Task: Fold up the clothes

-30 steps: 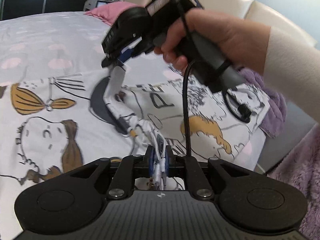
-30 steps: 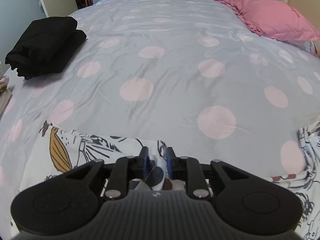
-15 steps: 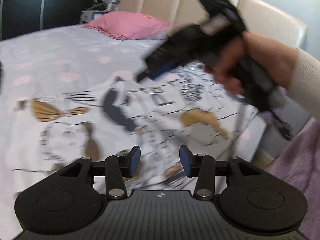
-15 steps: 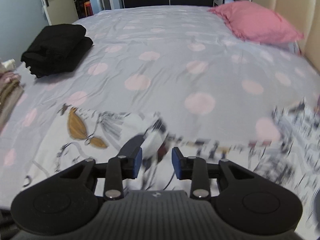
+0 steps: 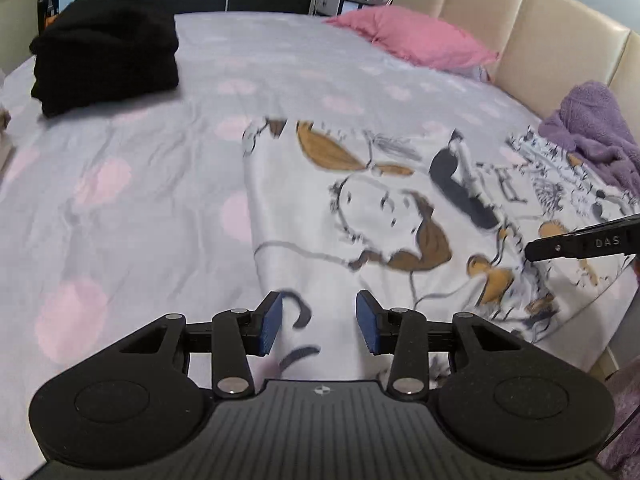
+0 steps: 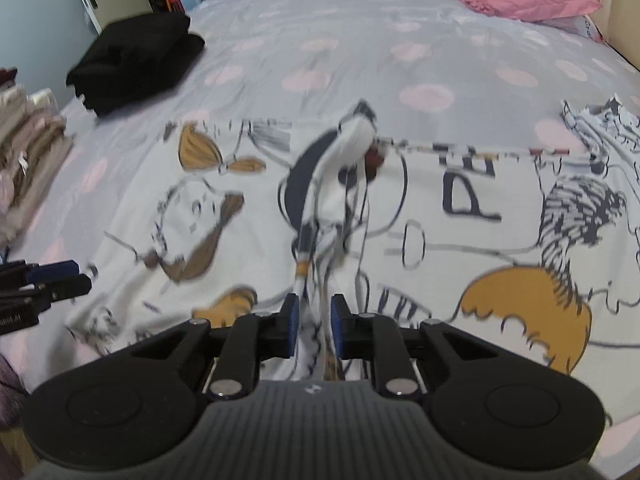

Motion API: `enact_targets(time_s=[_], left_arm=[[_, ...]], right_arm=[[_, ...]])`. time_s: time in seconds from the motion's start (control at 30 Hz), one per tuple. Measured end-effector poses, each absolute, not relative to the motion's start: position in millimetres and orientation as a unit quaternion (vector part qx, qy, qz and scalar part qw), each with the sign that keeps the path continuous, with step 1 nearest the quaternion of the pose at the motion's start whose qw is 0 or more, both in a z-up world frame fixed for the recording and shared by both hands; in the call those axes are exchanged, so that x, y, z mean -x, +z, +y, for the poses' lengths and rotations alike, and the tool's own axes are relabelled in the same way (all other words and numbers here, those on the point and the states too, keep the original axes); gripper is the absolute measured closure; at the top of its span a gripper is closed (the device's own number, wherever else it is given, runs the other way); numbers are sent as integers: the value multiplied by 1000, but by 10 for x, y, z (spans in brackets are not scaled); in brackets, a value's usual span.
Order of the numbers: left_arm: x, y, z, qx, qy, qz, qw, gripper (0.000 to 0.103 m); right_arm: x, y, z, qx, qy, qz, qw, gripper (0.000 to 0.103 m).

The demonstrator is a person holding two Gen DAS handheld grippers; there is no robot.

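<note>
Fabric of the printed garment (image 6: 460, 216) lies flat along the bed's (image 5: 132, 200) near edge, long axis running left to right. Left gripper (image 5: 318, 322) hovers with jaws apart over its left end; right gripper (image 6: 311, 326), jaws nearly together, straddles a raised central ridge.

The right gripper (image 5: 588, 242) reads "DAS"; the garment (image 6: 472, 196) shows "P" (large).

Bed (image 5: 168, 184) in grey pink-dotted sheet carrying: cartoon-print garment (image 5: 360, 216) lying near right, black folded pile (image 5: 106, 54) sitting far left, pink pillow (image 5: 416, 36) resting far right.
</note>
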State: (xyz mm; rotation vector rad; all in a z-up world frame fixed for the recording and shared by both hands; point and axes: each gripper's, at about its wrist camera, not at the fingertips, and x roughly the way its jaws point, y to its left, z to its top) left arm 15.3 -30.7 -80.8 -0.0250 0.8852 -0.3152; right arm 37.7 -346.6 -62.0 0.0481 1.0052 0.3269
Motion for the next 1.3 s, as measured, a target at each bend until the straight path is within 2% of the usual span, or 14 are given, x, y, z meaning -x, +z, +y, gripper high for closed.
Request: enact_targets(time_s=[0.03, 0.07, 0.17, 0.33, 0.43, 0.53, 0.57, 0.6, 0.9, 0.97, 1.0, 1.07, 1.17, 1.3], left_arm=[[-153, -851, -310, 8, -149, 431, 890, 68], [-156, -891, -314, 4, -146, 437, 887, 75], [-153, -944, -308, -4, -145, 443, 885, 80], [-148, -945, -242, 4, -137, 451, 882, 80], [-120, -913, -159, 23, -130, 460, 878, 80], [-108, -882, -36, 61, -123, 474, 870, 71], [-108, -883, 0, 73, -123, 478, 867, 64], [-110, -889, 35, 85, -124, 482, 863, 62], [-90, -1029, 96, 135, -137, 515, 835, 63], [-91, -1039, 86, 139, -143, 513, 835, 69], [-90, -1041, 81, 141, -147, 512, 835, 73], [-86, -1050, 81, 144, -151, 510, 835, 79], [-85, -1064, 111, 156, -153, 505, 835, 89], [-75, -1030, 127, 160, -156, 498, 838, 93]], right_arm=[[-371, -648, -3475, -23, 154, 482, 862, 88], [-366, -674, -3487, -24, 151, 484, 861, 102], [-331, -670, -3579, -30, 136, 486, 863, 102], [-267, -718, -3783, -40, 94, 506, 857, 102], [-209, -745, -3830, -42, 74, 512, 855, 96], [-97, -666, -3822, -34, 75, 495, 865, 90], [-46, -618, -3793, -31, 86, 482, 871, 77], [8, -571, -3739, -25, 102, 469, 877, 62], [391, -615, -2881, 111, 248, 402, 875, 61], [478, -680, -2673, 145, 278, 391, 865, 58], [527, -721, -2569, 167, 291, 384, 860, 49], [626, -781, -2382, 217, 310, 362, 852, 39], [719, -879, -2154, 294, 322, 329, 838, 39], [723, -970, -2009, 354, 324, 296, 826, 41]])
